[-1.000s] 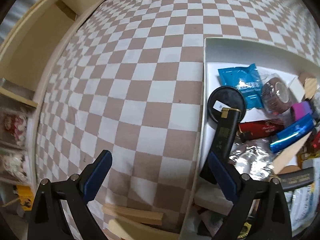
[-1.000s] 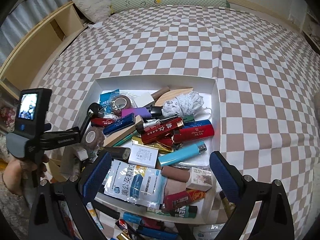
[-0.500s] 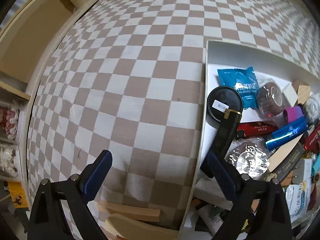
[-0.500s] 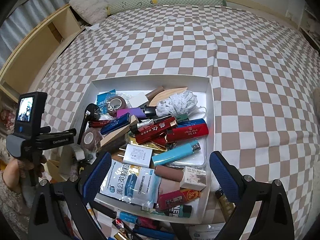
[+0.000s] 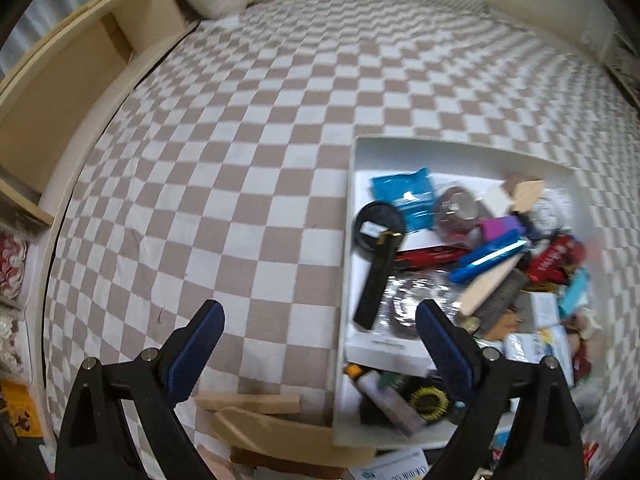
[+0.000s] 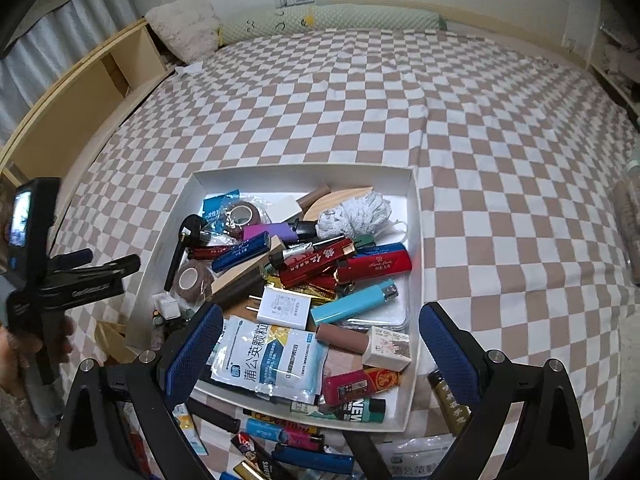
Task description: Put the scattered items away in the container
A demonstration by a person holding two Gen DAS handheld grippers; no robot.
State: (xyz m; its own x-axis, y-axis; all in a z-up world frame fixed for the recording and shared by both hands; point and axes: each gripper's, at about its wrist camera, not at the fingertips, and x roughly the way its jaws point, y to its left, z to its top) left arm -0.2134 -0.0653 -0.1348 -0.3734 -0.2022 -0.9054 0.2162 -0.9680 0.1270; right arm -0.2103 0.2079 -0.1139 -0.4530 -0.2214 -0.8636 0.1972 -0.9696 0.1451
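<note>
White open-topped container (image 6: 414,216), frame centre, heaped with lighters, tape rolls, sachets; further lighters (image 6: 280,436) lie scattered below it.

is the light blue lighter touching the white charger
Touching: the right wrist view shows the light blue lighter's lower end overlapping the white charger's right edge.

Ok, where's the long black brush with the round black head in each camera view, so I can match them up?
Left wrist: the black brush sits right of centre, inside the white box's left wall, head at the far end, handle pointing toward the camera.
Right wrist: the black brush sits left of centre, along the white box's left wall.
Shared landmark: the blue foil packet just beyond the brush head.
</note>
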